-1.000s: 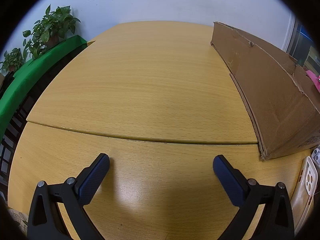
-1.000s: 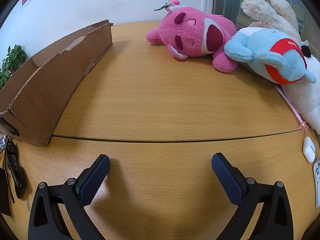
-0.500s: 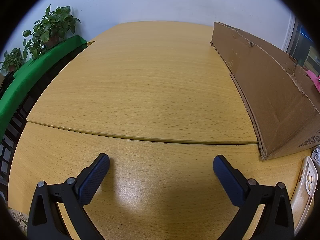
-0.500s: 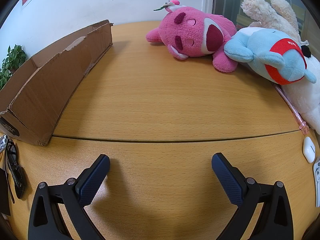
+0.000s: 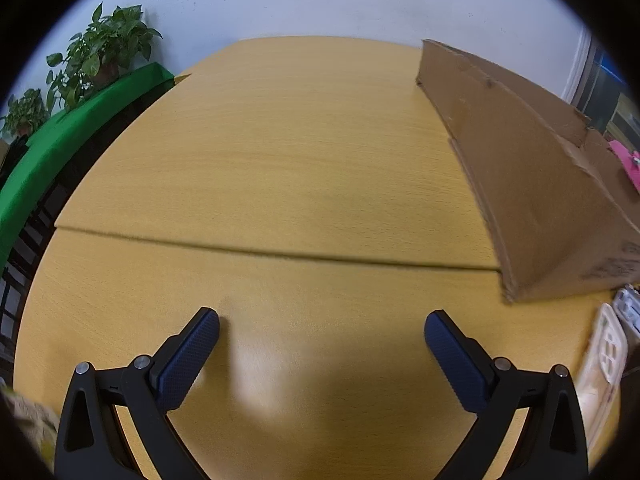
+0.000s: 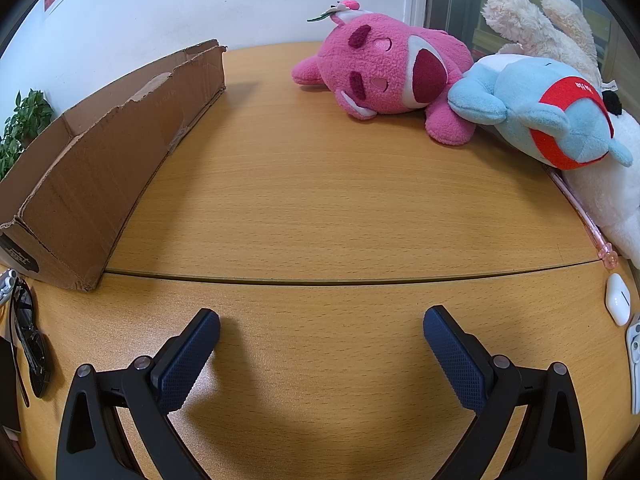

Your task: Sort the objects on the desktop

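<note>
Both the left gripper (image 5: 322, 322) and right gripper (image 6: 321, 320) gape wide and empty over bare desk (image 6: 320, 208), and the phone case (image 5: 604, 356), lying lengthwise just right of the left one below the box (image 5: 540, 184), seems its nearest pick.

left gripper (image 5: 322, 326): jaws spread wide, nothing held between the blue pads, poised low | right gripper (image 6: 321, 324): jaws spread wide, nothing gripped, likewise held low and level

bare tabletop (image 6: 320, 208) ahead, cardboard box (image 6: 100, 168) beside
</note>
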The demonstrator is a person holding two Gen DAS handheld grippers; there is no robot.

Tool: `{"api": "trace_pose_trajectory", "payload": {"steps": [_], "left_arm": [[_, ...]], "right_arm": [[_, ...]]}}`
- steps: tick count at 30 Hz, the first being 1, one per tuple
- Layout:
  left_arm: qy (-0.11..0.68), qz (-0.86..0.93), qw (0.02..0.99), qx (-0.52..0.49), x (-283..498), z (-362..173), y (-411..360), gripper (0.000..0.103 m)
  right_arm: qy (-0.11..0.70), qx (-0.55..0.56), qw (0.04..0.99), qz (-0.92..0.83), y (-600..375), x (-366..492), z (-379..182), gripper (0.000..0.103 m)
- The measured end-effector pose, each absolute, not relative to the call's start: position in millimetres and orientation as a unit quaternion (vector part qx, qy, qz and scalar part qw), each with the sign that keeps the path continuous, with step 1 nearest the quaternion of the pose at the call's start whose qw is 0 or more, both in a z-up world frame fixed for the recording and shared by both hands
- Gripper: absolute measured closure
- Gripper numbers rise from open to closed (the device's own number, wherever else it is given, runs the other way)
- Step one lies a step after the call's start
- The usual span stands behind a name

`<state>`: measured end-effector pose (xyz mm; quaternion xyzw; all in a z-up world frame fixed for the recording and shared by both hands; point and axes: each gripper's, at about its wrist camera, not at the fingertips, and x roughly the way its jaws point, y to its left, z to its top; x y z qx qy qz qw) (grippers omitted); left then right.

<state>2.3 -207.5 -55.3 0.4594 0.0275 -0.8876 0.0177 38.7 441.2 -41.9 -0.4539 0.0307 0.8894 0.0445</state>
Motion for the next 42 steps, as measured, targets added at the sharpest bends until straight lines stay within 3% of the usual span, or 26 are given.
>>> {"api": "trace_pose_trajectory", "payload": {"steps": [8, 14, 20, 35, 38, 42], "left_arm": [[0.046, -0.937, -0.066, 0.339, 110, 58, -162, 0.001], [0.056, -0.939, -0.134, 0.312, 172, 102, -129, 0.001], [0.021, -0.938, -0.137, 0.317, 205, 99, -104, 0.001], [0.053, -0.921, -0.223, 0.317, 246, 80, -48, 0.001], [0.071, -0.906, -0.252, 0.331, 251, 70, -41, 0.001], [0.092, -0.887, -0.289, 0.348, 251, 59, -32, 0.001]], "right_arm": [[0.031, -0.454, 0.044, 0.889, 441, 39, -42, 0.0], [0.031, -0.454, 0.044, 0.89, 441, 39, -42, 0.0], [0.031, -0.454, 0.044, 0.89, 441, 39, -42, 0.0], [0.045, -0.473, 0.057, 0.878, 440, 42, -40, 0.0], [0.07, -0.45, 0.016, 0.89, 426, 79, -15, 0.003], [0.007, -0.388, -0.078, 0.918, 366, 168, 49, 0.001]]}}
